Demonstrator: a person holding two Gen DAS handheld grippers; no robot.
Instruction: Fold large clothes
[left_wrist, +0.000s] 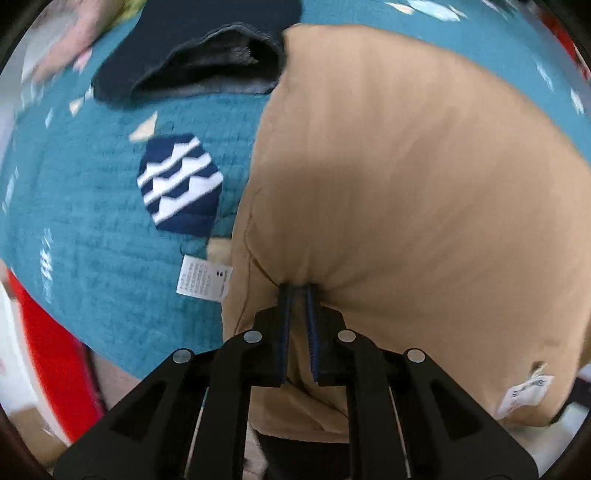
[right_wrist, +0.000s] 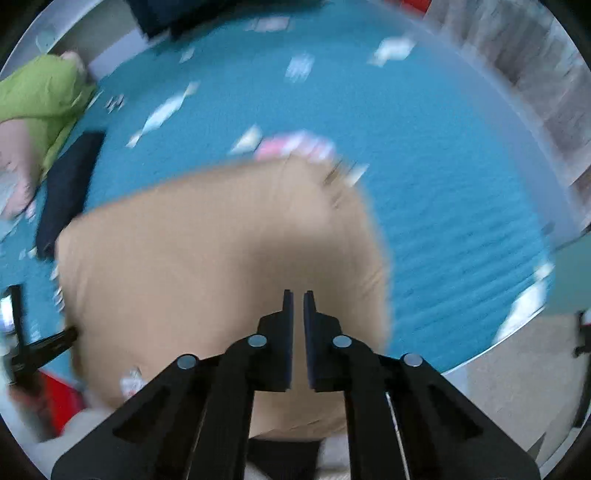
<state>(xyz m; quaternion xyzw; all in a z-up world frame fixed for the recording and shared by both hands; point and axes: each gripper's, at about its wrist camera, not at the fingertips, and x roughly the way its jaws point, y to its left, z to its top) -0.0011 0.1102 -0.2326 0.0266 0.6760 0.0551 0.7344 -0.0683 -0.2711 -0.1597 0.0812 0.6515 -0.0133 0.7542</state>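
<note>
A large tan garment (left_wrist: 406, 206) is spread over a teal patterned cloth (left_wrist: 92, 258). My left gripper (left_wrist: 298, 291) is shut on the tan garment's near edge, with fabric bunched between its fingers. White care labels (left_wrist: 203, 282) show at the garment's edges. In the right wrist view the tan garment (right_wrist: 221, 258) lies below my right gripper (right_wrist: 298, 295), whose jaws stand almost together with a thin gap. Fabric fills the space behind them, and motion blur hides whether they pinch it.
A dark navy garment (left_wrist: 192, 55) lies at the back left of the teal cloth. A navy and white striped patch (left_wrist: 181, 184) sits left of the tan garment. A green garment (right_wrist: 40, 99) lies at far left. A red object (left_wrist: 55, 350) stands beside the surface.
</note>
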